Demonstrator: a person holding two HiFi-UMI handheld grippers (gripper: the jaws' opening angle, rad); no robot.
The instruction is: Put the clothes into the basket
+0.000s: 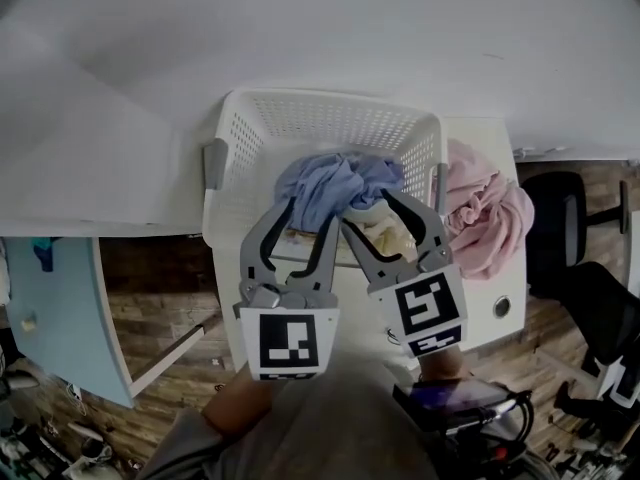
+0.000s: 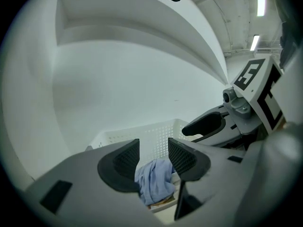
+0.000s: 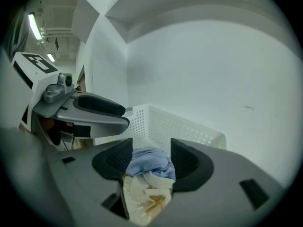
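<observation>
Both released, left claw (image 2: 153, 149), right claw (image 3: 151, 149), pink garment (image 1: 487, 218) in head view only

Left grey two-jaw tool (image 1: 312, 213) and right grey two-jaw tool (image 1: 368, 211) angle downward side by side mid-frame. Their jaws stand apart.

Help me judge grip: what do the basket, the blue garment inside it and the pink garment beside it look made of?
Basket: likely rigid plastic, matte white, walls perforated in a regular grid. Blue garment: soft thin fabric, matte, crumpled into loose folds; fibre unclear. Pink garment: soft matte fabric, bunched in folds.
</observation>
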